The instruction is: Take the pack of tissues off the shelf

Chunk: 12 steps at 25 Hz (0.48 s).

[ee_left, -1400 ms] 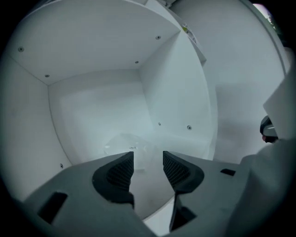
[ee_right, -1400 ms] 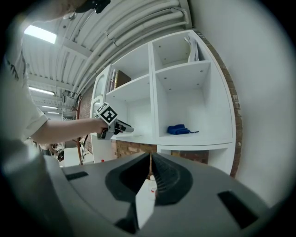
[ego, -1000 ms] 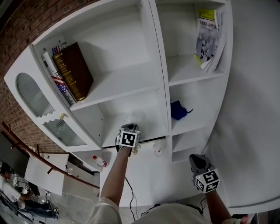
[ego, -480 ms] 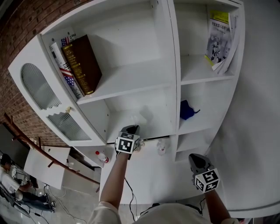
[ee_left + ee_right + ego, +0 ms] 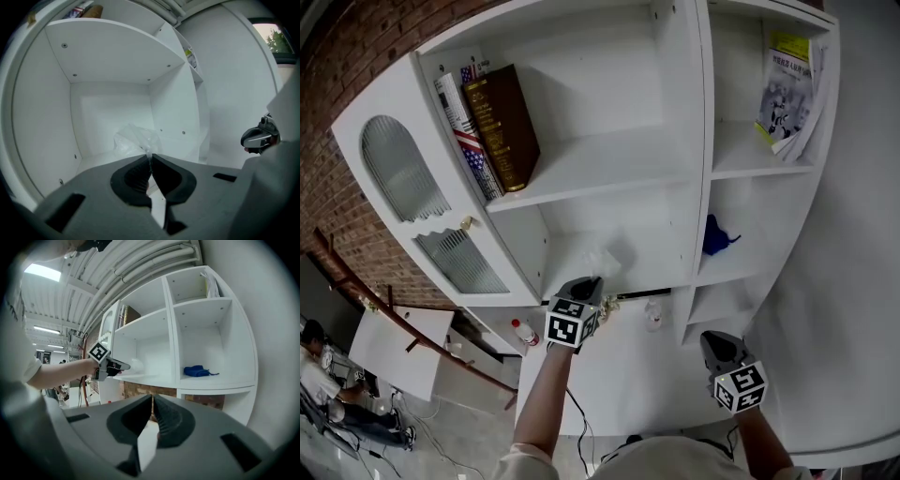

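The pack of tissues (image 5: 602,262) is a clear, crinkly plastic packet lying on the lower left shelf (image 5: 628,246) of a white unit. My left gripper (image 5: 589,284) is at that shelf's front edge, shut on the near tip of the pack's wrapper (image 5: 149,154). The rest of the pack (image 5: 135,139) lies just beyond the jaws. From the right gripper view, the left gripper (image 5: 118,366) is level with the pack (image 5: 136,365) at its tip. My right gripper (image 5: 719,343) hangs lower right, away from the shelves, shut (image 5: 152,398) and empty.
Books (image 5: 499,127) lean on the upper left shelf. A blue cloth (image 5: 718,238) lies in the right compartment, with magazines (image 5: 789,82) above it. A glazed cabinet door (image 5: 405,173) stands open at left. A small bottle (image 5: 524,332) sits below.
The left gripper has drawn back from inside the compartment to its front edge, with the pack's wrapper at its tip. The head view has shifted, and the right gripper has moved slightly.
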Motion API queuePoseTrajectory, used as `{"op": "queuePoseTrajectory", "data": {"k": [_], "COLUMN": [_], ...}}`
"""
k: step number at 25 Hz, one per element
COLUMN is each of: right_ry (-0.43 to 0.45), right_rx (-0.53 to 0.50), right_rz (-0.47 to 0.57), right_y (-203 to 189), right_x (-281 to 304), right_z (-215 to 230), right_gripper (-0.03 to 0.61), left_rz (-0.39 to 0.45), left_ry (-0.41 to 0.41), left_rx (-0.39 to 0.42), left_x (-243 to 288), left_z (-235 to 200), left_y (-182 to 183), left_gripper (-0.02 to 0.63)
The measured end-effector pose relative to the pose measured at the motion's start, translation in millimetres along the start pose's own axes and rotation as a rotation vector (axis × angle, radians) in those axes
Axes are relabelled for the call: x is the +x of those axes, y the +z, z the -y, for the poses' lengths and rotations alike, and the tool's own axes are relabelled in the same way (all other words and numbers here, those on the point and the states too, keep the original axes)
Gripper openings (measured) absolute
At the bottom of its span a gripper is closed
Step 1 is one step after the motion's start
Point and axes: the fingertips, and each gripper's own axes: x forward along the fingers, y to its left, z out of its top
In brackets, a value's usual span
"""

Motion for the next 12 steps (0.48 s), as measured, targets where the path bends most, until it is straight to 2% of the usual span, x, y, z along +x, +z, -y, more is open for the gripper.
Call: {"op": "queuePoseTrajectory", "data": {"k": [12], "right_ry": [-0.009], "right_rx": [0.009], "right_rz": [-0.041], "right_y": [-18.1], "right_x": [-0.6], "right_z": [-53.0], "right_gripper": [0.032], "left_rz": [0.098], "left_ry": [-0.083], "left_rx": [0.006], "left_x": [-52.1], "left_z": [11.0], "left_y": [-14.7], "left_gripper": [0.025]}}
